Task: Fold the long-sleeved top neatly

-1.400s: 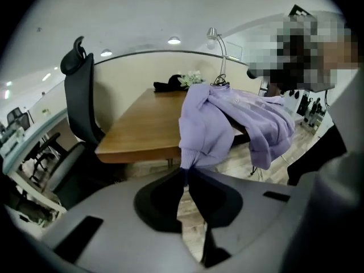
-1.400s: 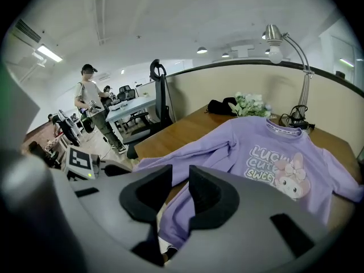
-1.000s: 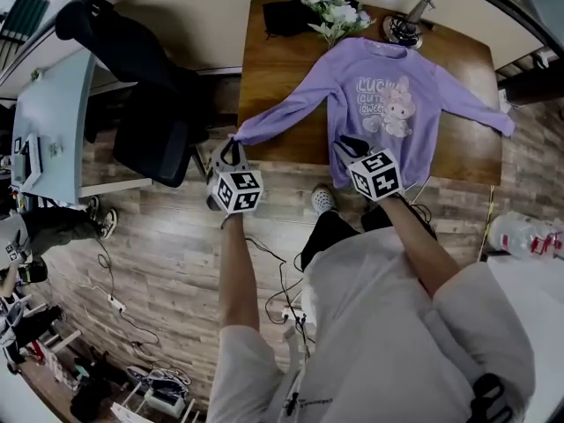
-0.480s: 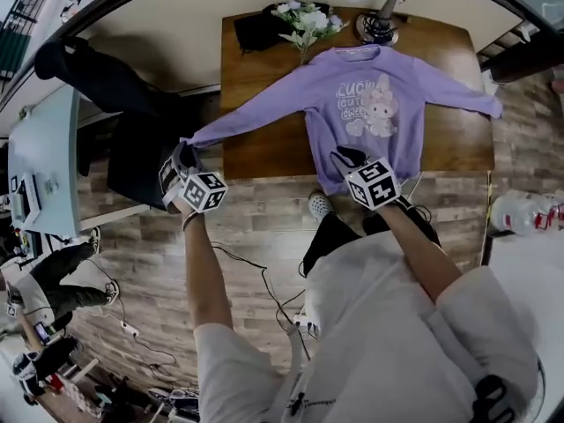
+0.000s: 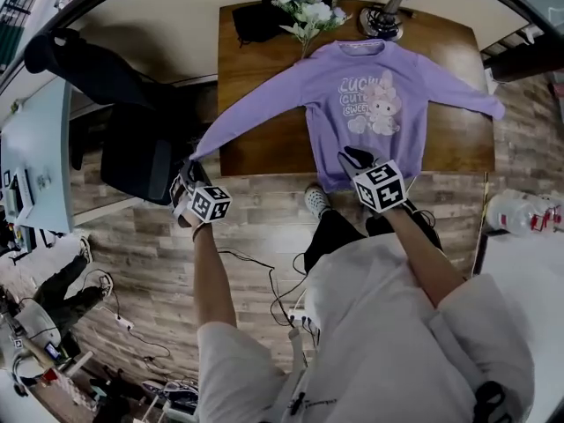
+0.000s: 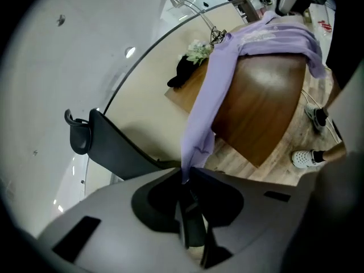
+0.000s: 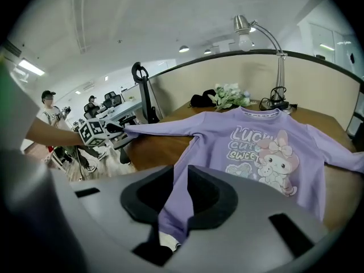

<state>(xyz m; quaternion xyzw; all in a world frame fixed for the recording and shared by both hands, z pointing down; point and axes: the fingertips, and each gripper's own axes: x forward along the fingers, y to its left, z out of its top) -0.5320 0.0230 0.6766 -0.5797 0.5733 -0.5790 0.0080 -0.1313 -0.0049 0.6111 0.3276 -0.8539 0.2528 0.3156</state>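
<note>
A lilac long-sleeved top (image 5: 379, 95) with a rabbit print lies face up on the wooden table (image 5: 264, 139), sleeves spread. My left gripper (image 5: 190, 170) is off the table's near left corner, shut on the cuff of the left sleeve (image 6: 207, 95), which stretches taut from the table into the jaws (image 6: 186, 181). My right gripper (image 5: 352, 159) is at the table's near edge, shut on the top's bottom hem (image 7: 173, 209), which runs between its jaws. In the right gripper view the left gripper (image 7: 116, 128) shows holding the sleeve end.
White flowers (image 5: 308, 11), a black bundle (image 5: 256, 25) and a desk lamp (image 5: 383, 16) stand along the table's far edge. A black chair (image 5: 132, 161) is close to my left gripper. Cables (image 5: 264, 271) lie on the floor; a bottle pack (image 5: 524, 214) sits right.
My left gripper has carried the cuff leftward off the table's corner and lower, pulling the sleeve out straight. The right gripper has stayed at the hem.
</note>
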